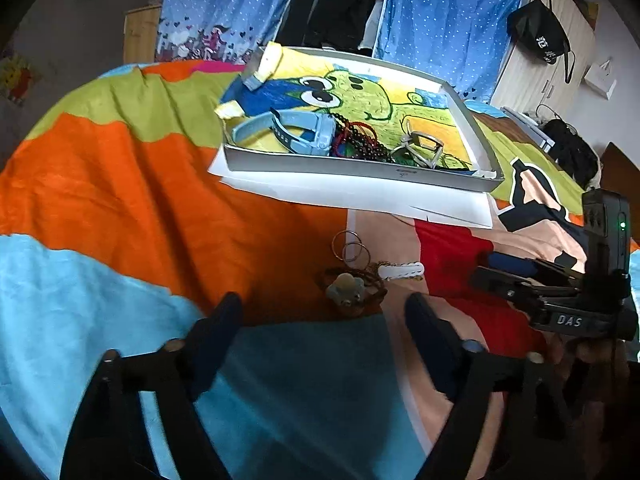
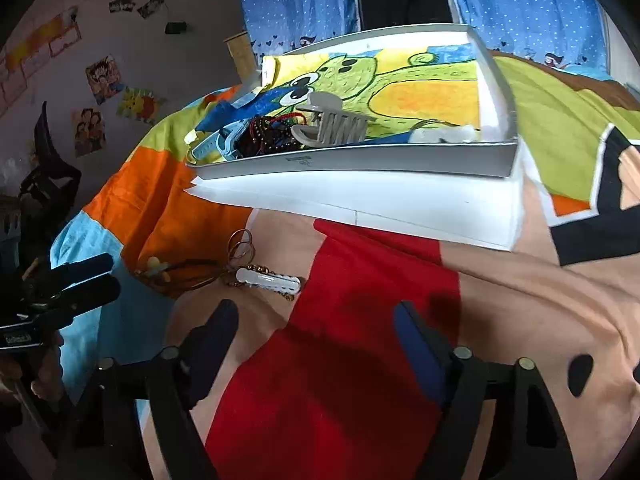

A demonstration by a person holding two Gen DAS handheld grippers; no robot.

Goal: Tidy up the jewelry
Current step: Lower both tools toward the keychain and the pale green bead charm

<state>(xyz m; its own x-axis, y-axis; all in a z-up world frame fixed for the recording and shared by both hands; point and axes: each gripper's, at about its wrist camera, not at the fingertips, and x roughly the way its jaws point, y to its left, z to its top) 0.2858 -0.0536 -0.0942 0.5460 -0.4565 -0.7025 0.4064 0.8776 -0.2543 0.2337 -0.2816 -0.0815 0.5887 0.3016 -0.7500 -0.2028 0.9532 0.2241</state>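
A grey shallow tray (image 1: 352, 166) lined with a cartoon drawing holds a blue watch (image 1: 288, 130), dark and red bead bracelets (image 1: 360, 140) and a grey claw hair clip (image 1: 420, 146). The tray also shows in the right wrist view (image 2: 360, 162), with the clip (image 2: 336, 120). On the bedspread lie two thin hoops (image 1: 349, 246), a white hair clip (image 1: 402, 270) and a brown cord bracelet with a charm (image 1: 348, 290). My left gripper (image 1: 324, 316) is open just in front of the charm. My right gripper (image 2: 316, 320) is open and empty over red fabric.
The tray rests on white paper (image 1: 360, 194) on a bed with a multicoloured spread (image 1: 120, 184). Blue dotted curtains (image 1: 440, 12) hang behind. A wooden wardrobe (image 1: 532, 68) stands at right. The right gripper shows in the left wrist view (image 1: 560, 292).
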